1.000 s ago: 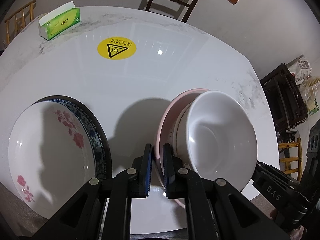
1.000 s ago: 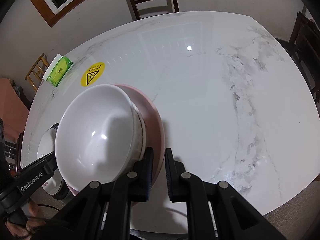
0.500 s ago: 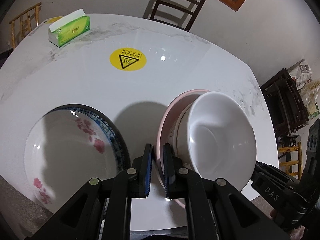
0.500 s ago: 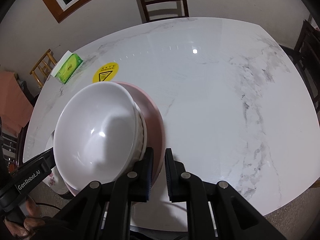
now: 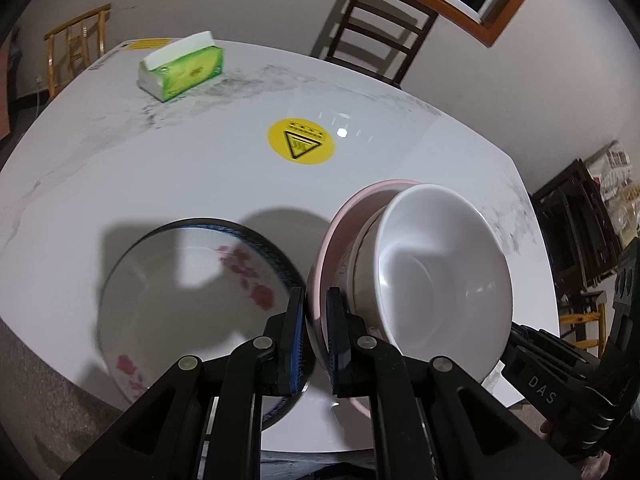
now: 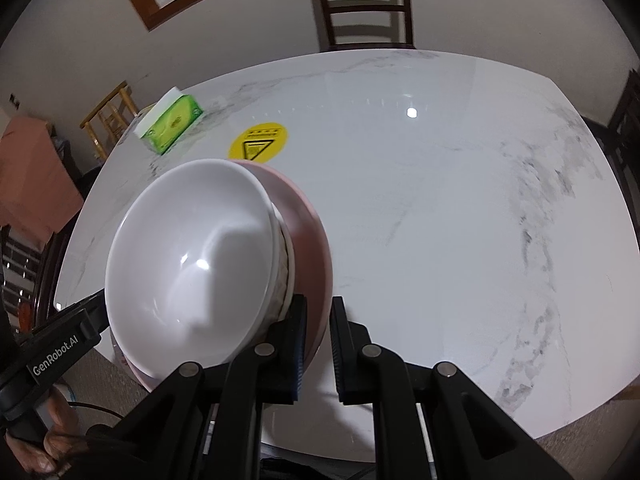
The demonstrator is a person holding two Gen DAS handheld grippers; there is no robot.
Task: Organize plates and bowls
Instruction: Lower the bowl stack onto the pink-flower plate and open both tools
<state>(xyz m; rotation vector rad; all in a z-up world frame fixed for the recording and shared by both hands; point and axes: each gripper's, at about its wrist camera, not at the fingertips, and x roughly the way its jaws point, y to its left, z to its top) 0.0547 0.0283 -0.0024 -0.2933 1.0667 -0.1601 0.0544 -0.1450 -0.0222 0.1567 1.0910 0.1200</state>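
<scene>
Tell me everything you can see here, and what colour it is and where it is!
pink plate: 1, pink, held up off the table by both grippers at its rim
white bowl: 1, white, on top of the pink plate
second bowl: 1, off-white, nested under the white bowl
flower plate: 1, white with pink flowers and dark blue rim, on table at near edge
tissue box: 1, green and white, far left of table
sticker: 1, yellow, round, mid-table
table: 1, white marble
chair: 1, dark wood, behind table
left gripper: 1, black, shut on pink plate
right gripper: 1, black, shut on pink plate
hand: 1, holding the left gripper
</scene>
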